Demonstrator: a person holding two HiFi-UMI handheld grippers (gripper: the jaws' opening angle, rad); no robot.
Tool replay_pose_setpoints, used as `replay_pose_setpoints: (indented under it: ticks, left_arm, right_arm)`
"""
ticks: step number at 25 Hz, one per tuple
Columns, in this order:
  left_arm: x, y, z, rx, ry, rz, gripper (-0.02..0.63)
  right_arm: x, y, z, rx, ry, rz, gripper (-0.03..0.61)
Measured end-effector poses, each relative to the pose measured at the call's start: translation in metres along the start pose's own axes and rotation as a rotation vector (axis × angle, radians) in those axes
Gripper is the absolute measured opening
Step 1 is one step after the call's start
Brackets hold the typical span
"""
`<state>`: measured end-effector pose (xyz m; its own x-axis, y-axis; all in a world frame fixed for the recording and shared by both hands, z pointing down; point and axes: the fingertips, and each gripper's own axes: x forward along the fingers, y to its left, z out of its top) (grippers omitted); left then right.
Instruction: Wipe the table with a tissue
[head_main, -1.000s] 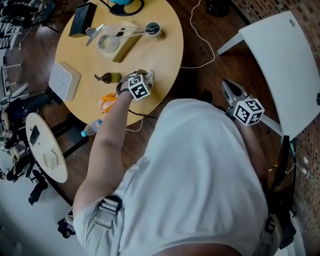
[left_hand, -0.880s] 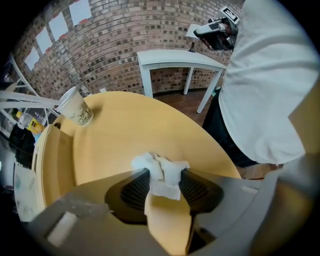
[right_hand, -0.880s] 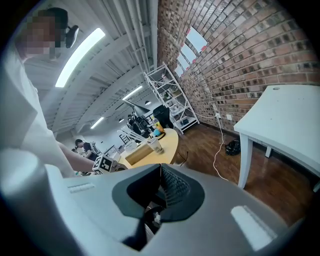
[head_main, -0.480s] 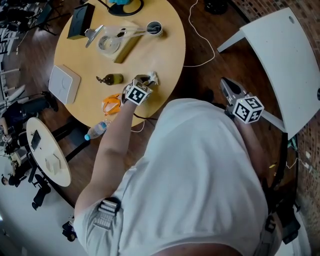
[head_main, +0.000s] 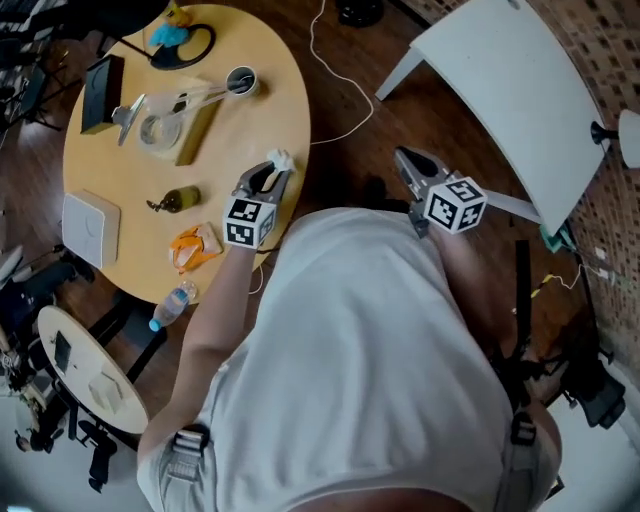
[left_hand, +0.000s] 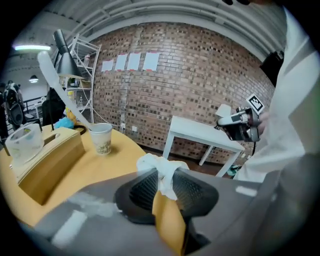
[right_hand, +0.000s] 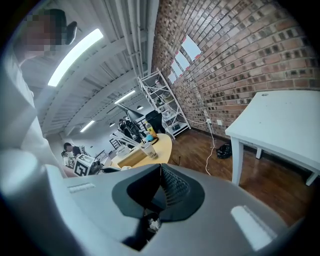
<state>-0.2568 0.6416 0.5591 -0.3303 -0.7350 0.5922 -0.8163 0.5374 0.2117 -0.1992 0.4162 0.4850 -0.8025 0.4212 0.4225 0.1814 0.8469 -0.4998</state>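
Left gripper (head_main: 270, 172) fingers, just closed, pinch the tissue (left_hand: 159, 169) over the counter (head_main: 255, 120) edge. Right gripper (head_main: 405, 160) fingers together, empty. I want it lowered flat, pressed lightly, swept in overlapping strokes.

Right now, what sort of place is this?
Probably a lab or workshop: brick wall, metal shelves of gear, strip lights on a bare ceiling.
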Motion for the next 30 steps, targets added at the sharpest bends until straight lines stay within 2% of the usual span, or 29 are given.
replay_pose_setpoints:
  ticks: [4,8,15,17,23,30]
  left_arm:
    - [0.014,-0.024,0.025,-0.025,-0.043,-0.052,0.103]
    - [0.029,-0.047,0.036,-0.073,-0.046,-0.135,0.103]
    - [0.062,-0.081,0.052,0.065,-0.015,-0.256,0.103]
    - [0.075,-0.088,0.064,0.076,-0.024,-0.266,0.103]
    - [0.113,-0.131,0.082,0.078,0.016,-0.316,0.103]
    - [0.176,-0.238,0.122,0.135,0.028,-0.406,0.104]
  right_arm:
    - [-0.017,-0.003,0.005,-0.006,-0.012,-0.04,0.008]
    - [-0.032,-0.009,0.001,-0.007,-0.023,-0.078,0.009]
    - [-0.045,-0.037,-0.003,0.028,-0.068,-0.158,0.008]
    - [-0.046,-0.048,0.005,0.03,-0.08,-0.159,0.008]
    - [-0.069,-0.072,0.017,0.042,-0.104,-0.148,0.008]
    - [-0.147,-0.143,0.024,0.069,-0.117,-0.168,0.008]
